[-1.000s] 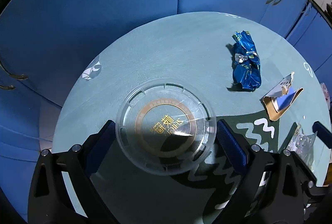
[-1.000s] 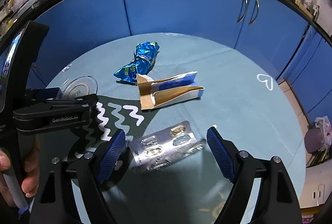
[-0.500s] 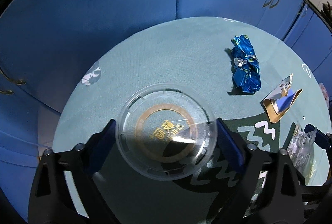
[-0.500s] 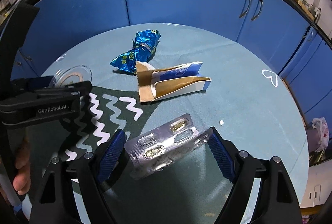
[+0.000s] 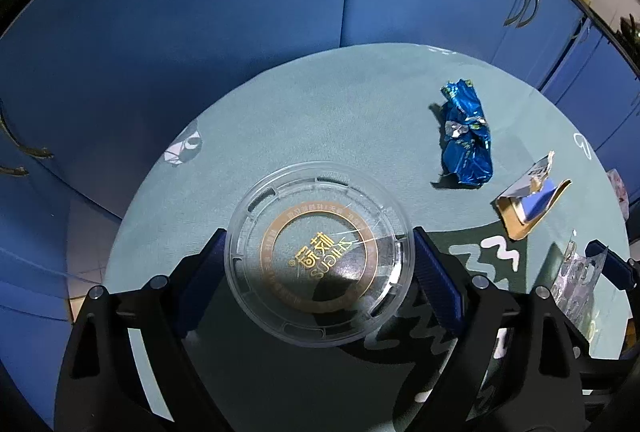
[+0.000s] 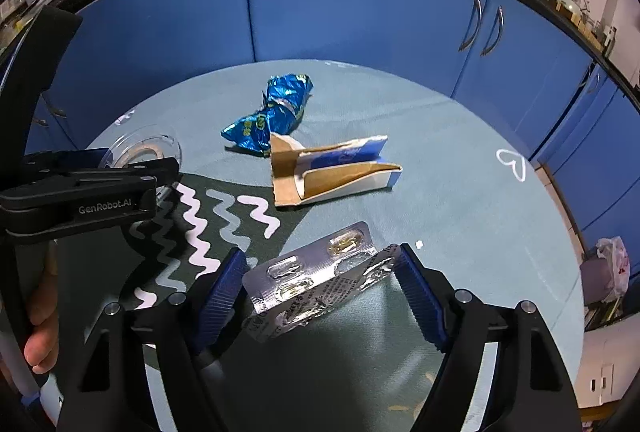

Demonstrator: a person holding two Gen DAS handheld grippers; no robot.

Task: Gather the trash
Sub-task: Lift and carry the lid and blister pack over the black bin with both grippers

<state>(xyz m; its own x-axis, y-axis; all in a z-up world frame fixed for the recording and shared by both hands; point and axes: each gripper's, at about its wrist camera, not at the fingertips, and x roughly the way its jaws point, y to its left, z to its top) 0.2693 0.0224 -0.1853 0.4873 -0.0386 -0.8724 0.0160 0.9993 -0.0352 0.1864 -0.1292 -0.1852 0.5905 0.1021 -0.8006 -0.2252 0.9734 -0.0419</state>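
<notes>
Around me, blue cabinets (image 6: 360, 4) ring the round teal bench (image 5: 320, 120); my left tool (image 5: 319, 264) pinches a clear lid (image 5: 319, 252), my right tool (image 6: 320, 288) a blister pack (image 6: 316, 280).

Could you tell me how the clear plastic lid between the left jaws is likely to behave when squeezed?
The clear plastic lid looks thin, so it probably flexes or bows under a hard squeeze. Its smooth round rim may slip from the left gripper. It is likely very light.

A round teal table (image 6: 460, 160) carries a crumpled blue wrapper (image 6: 272, 114) at the far side, with a torn carton (image 6: 332, 172) just nearer.
</notes>
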